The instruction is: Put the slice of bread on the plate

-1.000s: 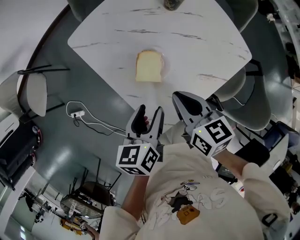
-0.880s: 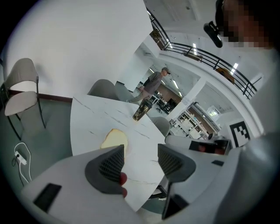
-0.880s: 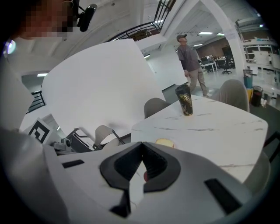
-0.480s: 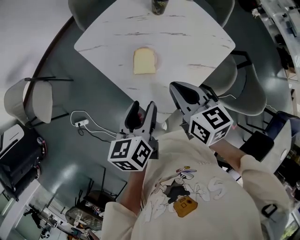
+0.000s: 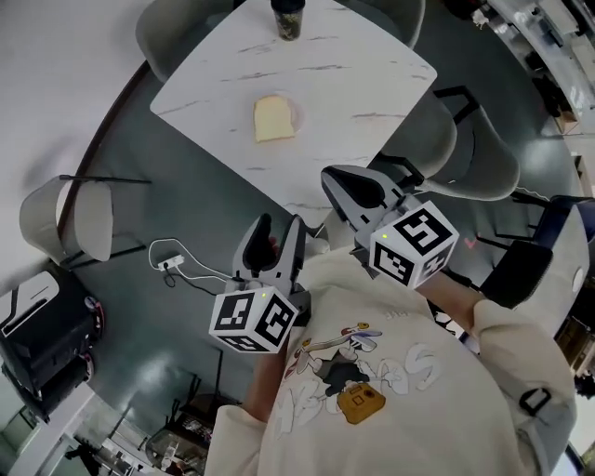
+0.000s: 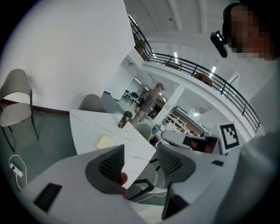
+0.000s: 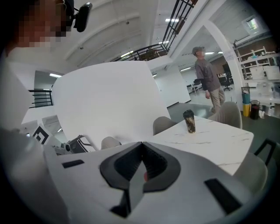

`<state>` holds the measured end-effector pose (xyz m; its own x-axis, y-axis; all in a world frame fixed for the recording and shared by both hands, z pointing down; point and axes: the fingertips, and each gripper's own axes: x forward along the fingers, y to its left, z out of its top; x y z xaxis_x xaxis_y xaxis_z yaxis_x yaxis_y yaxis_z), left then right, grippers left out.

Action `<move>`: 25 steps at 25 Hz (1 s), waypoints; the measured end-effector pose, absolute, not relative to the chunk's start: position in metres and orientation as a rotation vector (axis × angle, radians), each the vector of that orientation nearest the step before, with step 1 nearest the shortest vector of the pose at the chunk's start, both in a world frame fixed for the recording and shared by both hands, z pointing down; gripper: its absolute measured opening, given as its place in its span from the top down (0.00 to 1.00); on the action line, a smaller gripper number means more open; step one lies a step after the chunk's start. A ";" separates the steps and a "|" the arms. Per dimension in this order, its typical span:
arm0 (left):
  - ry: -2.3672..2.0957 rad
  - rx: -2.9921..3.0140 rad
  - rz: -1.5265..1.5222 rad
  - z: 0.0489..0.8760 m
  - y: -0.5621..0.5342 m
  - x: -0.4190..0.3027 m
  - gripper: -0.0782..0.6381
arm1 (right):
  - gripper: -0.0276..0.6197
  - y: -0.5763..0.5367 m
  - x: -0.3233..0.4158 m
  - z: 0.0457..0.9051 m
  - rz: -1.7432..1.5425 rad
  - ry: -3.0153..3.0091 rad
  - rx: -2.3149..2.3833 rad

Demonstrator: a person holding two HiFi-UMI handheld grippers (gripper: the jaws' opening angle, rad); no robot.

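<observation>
two grippers, both empty.
item 1, your left gripper [image 6: 140, 161]: jaws stood spread, with nothing between them.
item 2, your right gripper [image 7: 141, 165]: jaws were pressed together on nothing.
both were held close to your body, about the near corner of the table [image 5: 353, 84] and well apart from everything on it.
item 3, slice of bread [image 5: 274, 118]: lay flat on the marbled top, out towards the far side, with neither gripper near it. a pale rim showed at its right edge. you could not tell whether that was the plate, or whether the slice already rested on it.
item 4, dark tumbler [image 5: 287, 19]: stood upright at the far edge, apart from the bread.
step in hand, as judged: the approach, with no grasp begun.
next move, as judged: you needed to carry the open left gripper forward and down, set its jaws either side of the slice, and close gently, since soft bread would crush under a hard pinch.
</observation>
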<state>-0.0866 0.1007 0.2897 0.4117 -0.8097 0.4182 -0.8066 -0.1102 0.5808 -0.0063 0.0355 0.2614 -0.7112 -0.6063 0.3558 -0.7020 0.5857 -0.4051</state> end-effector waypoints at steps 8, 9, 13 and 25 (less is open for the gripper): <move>-1.350 1.910 0.006 0.278 0.160 -0.073 0.55 | 0.95 0.114 -0.011 0.231 0.526 -2.658 1.112; -1.352 1.906 0.010 0.278 0.164 -0.073 0.55 | 0.95 0.125 -0.015 0.231 0.495 -2.658 1.088; -1.349 1.907 0.024 0.280 0.172 -0.069 0.55 | 0.95 0.152 -0.022 0.240 0.476 -2.630 1.056; -1.328 1.956 0.045 0.277 0.175 -0.053 0.55 | 0.95 0.149 0.001 0.247 0.544 -2.634 1.190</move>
<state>-0.0527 0.1750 0.2766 0.4588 -0.7827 0.4206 -0.8093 -0.1726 0.5614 0.0006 0.1494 0.2467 -0.6556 -0.6807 0.3268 -0.7545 0.6080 -0.2471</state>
